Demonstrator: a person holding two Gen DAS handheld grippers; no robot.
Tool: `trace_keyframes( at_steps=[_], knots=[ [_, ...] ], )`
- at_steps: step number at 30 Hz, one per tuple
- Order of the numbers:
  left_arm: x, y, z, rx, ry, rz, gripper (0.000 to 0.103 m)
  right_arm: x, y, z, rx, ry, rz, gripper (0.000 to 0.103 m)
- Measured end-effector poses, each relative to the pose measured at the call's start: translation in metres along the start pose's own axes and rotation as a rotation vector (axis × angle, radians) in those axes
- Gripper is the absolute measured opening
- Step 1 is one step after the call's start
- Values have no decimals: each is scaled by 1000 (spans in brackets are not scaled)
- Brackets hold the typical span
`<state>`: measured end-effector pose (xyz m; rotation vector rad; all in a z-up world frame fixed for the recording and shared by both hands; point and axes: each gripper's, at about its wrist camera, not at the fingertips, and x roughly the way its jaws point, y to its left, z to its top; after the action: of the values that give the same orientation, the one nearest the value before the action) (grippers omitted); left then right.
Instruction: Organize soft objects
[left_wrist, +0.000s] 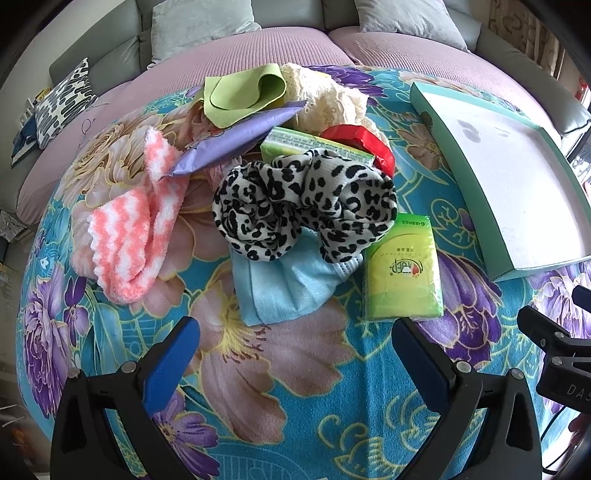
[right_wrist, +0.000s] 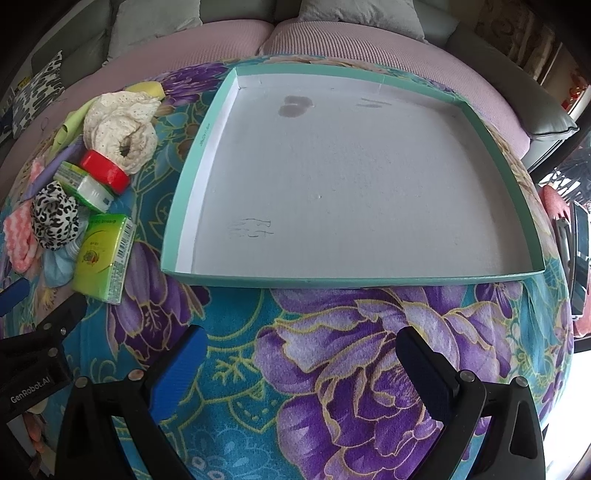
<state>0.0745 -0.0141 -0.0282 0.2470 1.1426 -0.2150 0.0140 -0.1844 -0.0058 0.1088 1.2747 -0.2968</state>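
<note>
- Currently both tools are spread and hold nothing: the left tool (left_wrist: 295, 354) hovers at the bottom of its frame, below the pile; the right tool (right_wrist: 301, 363) faces the empty teal tray (right_wrist: 177, 206).
- Nearest lie the blue cloth (left_wrist: 280, 284) and green tissue pack (left_wrist: 402, 269), under the leopard scarf (left_wrist: 306, 206) at frame centre.
- Best, I judge, to pinch one loose item from the edge and lift straight up, without dragging its neighbours.

A heap of soft things lies left of the shallow teal box (right_wrist: 192, 206), whose white inside is bare: a leopard-print scarf (left_wrist: 306, 206) bunched on top, a pink-and-white fuzzy sock (left_wrist: 129, 236) at left, a green tissue pack (left_wrist: 402, 269) near right, a cream lace cloth (left_wrist: 332, 99) far back.
</note>
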Motion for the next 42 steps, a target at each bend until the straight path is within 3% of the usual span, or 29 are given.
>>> trace_keyframes(
  at_steps=[23,28,33,37,42],
  knots=[
    [0,20,12,4,21,-30,103,12,13,16,-15,17,-5,103],
    [-24,44,27,-23,-21,-63,103,-10,19,35,-35,-61,0,103],
    [-31,77,45,-68,-70,3,103,-27,40,59,-64,-132,63,103],
    [-18,108,53,-92,-48,94,103,-28,66,74,-105,-146,126,103],
    [-3,135,53,-121,-28,140,102,-19,102,80,-131,-136,202,101]
  ],
)
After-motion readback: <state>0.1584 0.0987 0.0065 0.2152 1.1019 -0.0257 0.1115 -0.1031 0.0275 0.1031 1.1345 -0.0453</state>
